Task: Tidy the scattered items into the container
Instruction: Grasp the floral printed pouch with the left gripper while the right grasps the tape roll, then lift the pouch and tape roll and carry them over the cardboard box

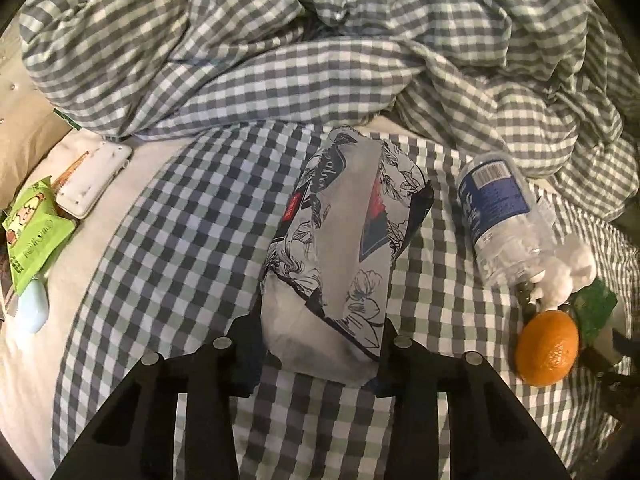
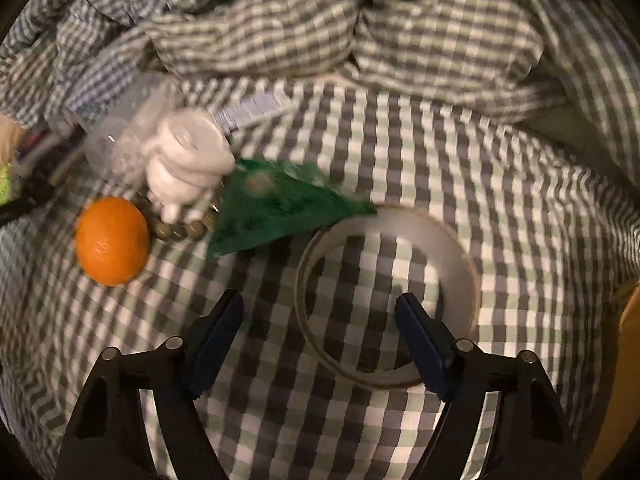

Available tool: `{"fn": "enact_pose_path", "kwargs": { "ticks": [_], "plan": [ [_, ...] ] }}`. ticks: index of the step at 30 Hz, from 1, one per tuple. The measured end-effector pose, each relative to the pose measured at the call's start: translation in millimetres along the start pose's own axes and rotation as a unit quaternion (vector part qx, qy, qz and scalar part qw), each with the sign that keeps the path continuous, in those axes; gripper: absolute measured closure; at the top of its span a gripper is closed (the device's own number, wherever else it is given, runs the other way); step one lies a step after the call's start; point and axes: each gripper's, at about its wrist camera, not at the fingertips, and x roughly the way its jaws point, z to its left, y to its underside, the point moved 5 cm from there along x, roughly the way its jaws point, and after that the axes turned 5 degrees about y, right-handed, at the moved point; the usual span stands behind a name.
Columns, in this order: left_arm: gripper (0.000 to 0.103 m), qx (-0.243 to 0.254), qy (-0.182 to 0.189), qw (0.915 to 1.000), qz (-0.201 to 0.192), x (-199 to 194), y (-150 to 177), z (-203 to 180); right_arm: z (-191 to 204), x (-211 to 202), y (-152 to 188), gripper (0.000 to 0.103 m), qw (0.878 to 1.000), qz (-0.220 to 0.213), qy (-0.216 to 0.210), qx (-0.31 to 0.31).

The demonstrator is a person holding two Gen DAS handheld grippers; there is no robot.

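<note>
Bed [image 1: 168, 216], covered with a grey, green and white checked sheet; a rumpled checked duvet [image 1: 320, 48] heaped along its far side. Tissue pack [image 1: 340, 248], soft, grey with black flower print and red marks: lies lengthwise at the centre of the sheet, its near end between the fingers of the left claw [image 1: 320, 350], which press against both its sides, clenched on it. Plastic water bottle [image 1: 500, 208], clear with a blue label: lies on its side just to the right of the pack. White plush toy [image 2: 184, 164]: at the bottle's neck end, touching a string of dark beads [image 2: 180, 230]. Orange [image 2: 112, 240]: rests on the sheet beside the beads. Green foil packet [image 2: 276, 208]: flat, next to the toy, one corner reaching the tape roll [image 2: 384, 300]. Tape roll, white: lies flat on the sheet; the right claw [image 2: 320, 312] stands released above it, one finger inside the ring, the other outside, neither pressing its wall. Green snack bag [image 1: 36, 228], white flat case [image 1: 94, 180] and pale blue item [image 1: 34, 308]: grouped at the bed's left edge. Container: not in view.
</note>
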Motion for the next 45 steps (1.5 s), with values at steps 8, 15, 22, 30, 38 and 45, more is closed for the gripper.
{"fn": "enact_pose_path", "kwargs": {
  "ticks": [8,15,22,30,38,45],
  "plan": [
    [0.065,0.000,0.011,0.9997,-0.021,-22,-20,-2,-2,-9,-1,0.085,1.000,-0.002,-0.018,0.005],
    [0.065,0.002,0.023,0.9987,-0.045,-56,-22,-11,-8,-32,3,0.097,0.998,-0.022,-0.049,0.022],
    [0.065,0.007,0.032,0.9966,-0.075,-97,-30,-20,-6,-74,1,0.098,0.994,-0.061,-0.079,0.039],
    [0.065,0.017,0.049,0.9915,-0.119,-160,-32,-40,-15,-151,3,0.098,0.986,-0.125,-0.092,0.053],
    [0.065,0.032,0.063,0.9855,-0.154,-221,-18,-67,-28,-230,14,0.097,0.975,-0.189,-0.096,0.059],
    [0.065,0.042,0.079,0.9788,-0.184,-269,-1,-86,-29,-289,30,0.097,0.965,-0.236,-0.101,0.053]
  ]
}}
